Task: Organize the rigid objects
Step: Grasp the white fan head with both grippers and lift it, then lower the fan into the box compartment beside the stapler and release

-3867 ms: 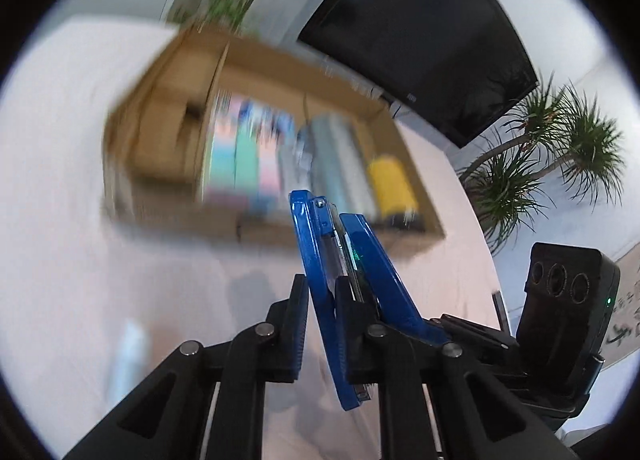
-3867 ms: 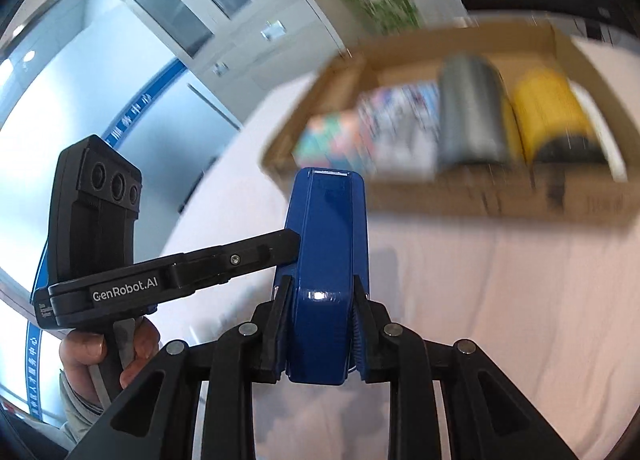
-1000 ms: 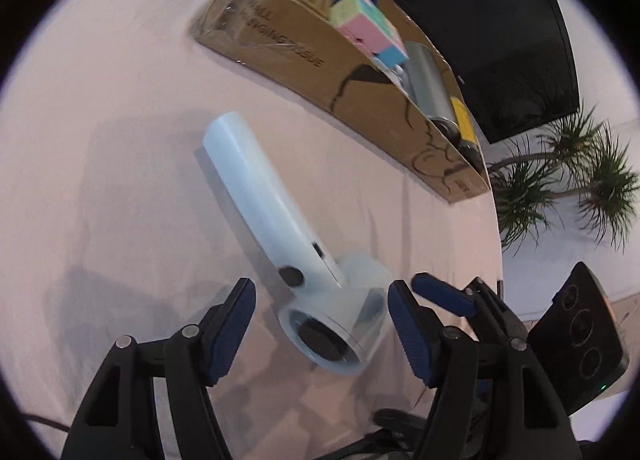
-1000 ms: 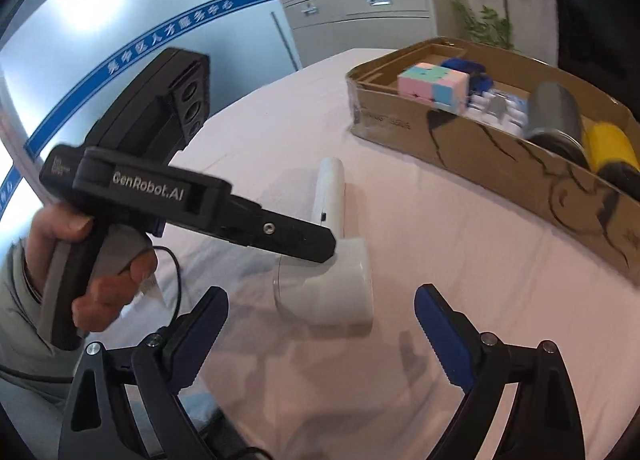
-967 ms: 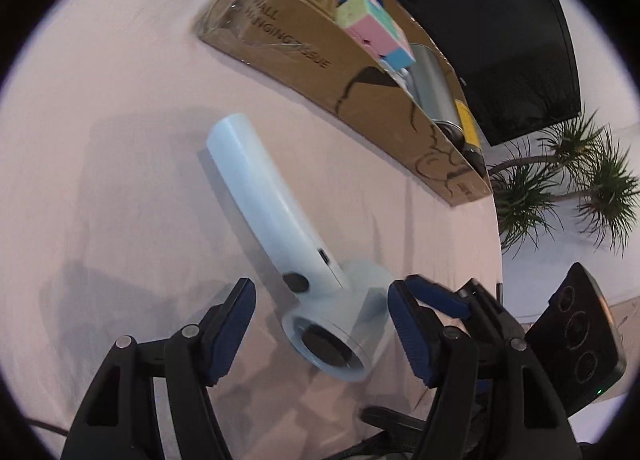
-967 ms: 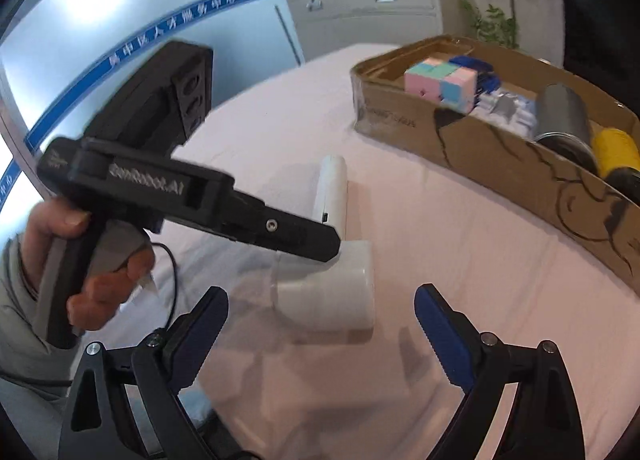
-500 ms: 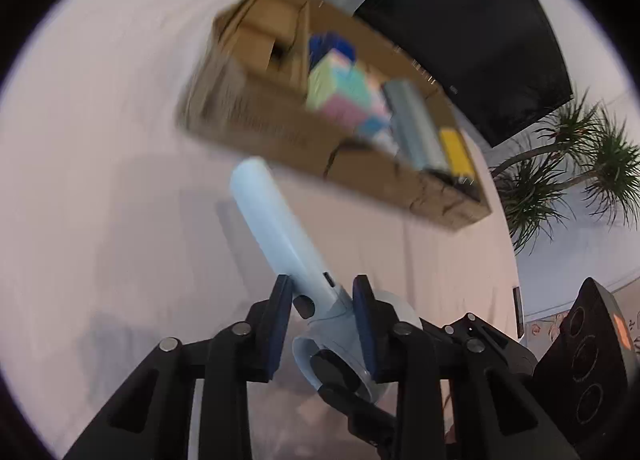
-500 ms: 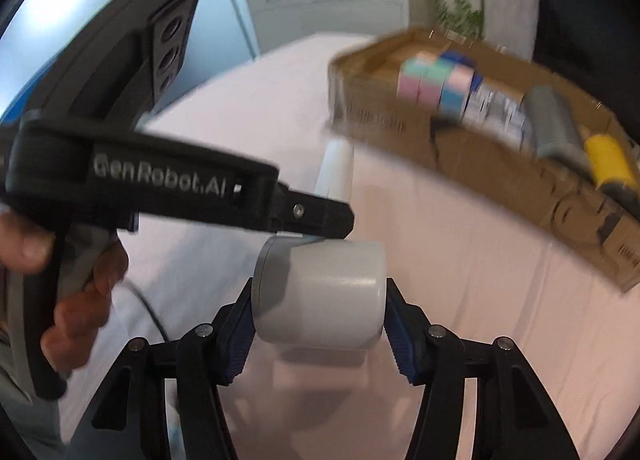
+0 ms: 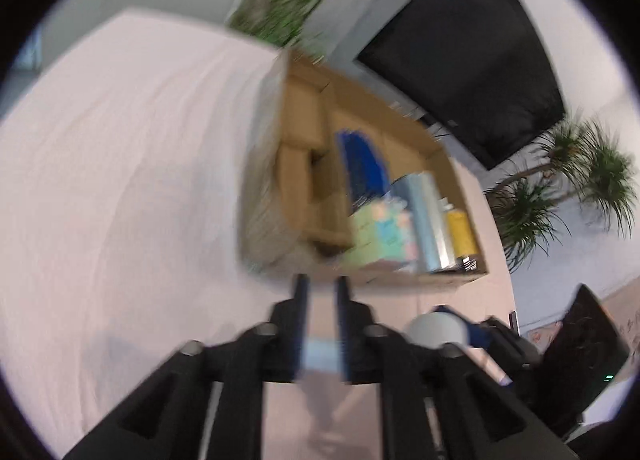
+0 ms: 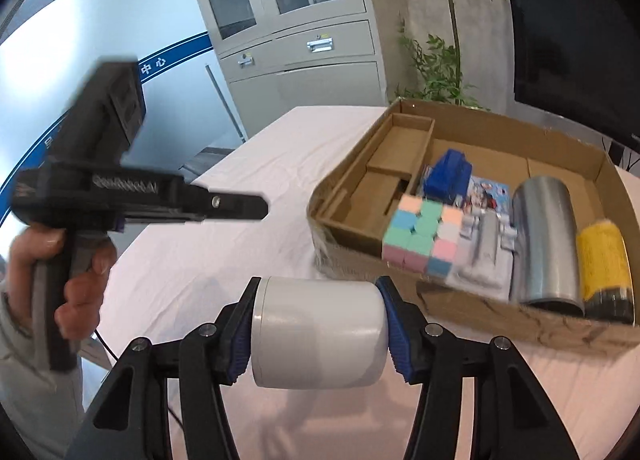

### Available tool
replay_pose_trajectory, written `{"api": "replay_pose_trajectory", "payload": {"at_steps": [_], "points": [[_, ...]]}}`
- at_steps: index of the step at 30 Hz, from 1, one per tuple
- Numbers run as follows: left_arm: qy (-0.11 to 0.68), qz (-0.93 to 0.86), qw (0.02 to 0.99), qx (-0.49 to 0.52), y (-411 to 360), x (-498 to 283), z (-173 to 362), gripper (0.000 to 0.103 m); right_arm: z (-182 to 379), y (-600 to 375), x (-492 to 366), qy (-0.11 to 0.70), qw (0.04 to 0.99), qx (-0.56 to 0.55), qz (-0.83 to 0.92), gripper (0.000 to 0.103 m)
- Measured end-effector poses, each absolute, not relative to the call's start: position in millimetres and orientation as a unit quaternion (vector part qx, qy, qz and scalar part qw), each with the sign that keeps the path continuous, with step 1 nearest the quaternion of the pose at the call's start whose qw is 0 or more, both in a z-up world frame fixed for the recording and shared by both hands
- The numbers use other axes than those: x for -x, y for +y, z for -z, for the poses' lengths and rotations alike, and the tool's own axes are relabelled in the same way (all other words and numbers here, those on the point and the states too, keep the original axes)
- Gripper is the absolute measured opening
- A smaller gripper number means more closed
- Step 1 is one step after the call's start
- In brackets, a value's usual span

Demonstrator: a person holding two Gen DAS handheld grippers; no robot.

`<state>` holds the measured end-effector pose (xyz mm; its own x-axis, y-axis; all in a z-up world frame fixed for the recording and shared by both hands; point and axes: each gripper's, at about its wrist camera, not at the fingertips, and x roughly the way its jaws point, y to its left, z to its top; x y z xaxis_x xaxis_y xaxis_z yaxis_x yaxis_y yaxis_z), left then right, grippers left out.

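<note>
A white hair dryer hangs above the pink-white tablecloth. My right gripper is shut across its barrel, blue pads on both ends, jaws still closing. In the blurred left wrist view the barrel end shows at lower right. My left gripper has a pale stretch of the handle between its pads, and its jaws are opening slightly. The handle is hidden in the right wrist view, where the left gripper is up to the left. The cardboard box lies just beyond.
The box holds a pastel cube, a blue stapler, a silver cylinder and a yellow can; its left compartments look bare. A person's hand grips the left tool. A grey cabinet and black screen stand behind.
Both grippers stood open around the hair dryer lying on the cloth; they have closed on it, lifted it and carried it toward the box. The blue stapler held earlier now lies in the box.
</note>
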<state>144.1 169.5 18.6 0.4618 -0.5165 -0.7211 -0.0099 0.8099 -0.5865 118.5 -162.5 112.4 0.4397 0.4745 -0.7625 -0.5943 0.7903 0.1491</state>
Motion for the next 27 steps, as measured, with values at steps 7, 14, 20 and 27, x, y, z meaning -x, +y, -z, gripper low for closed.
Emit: {"api": "replay_pose_trajectory", "payload": {"at_steps": [7, 14, 20, 27], "points": [[0.561, 0.217, 0.697, 0.390, 137, -111, 66, 0.062, -90, -196, -78, 0.476, 0.819, 0.069, -0.314, 0.053], [0.587, 0.220, 0.676, 0.387, 98, -101, 94, 0.052, -38, -203, -50, 0.538, 0.778, 0.072, -0.317, 0.052], [0.533, 0.196, 0.753, 0.333, 94, -100, 49, 0.037, -42, -199, -45, 0.516, 0.792, 0.075, -0.319, 0.052], [0.453, 0.238, 0.837, 0.195, 93, -158, -52, 0.033, -87, -177, -81, 0.446, 0.833, 0.038, -0.325, 0.054]]}}
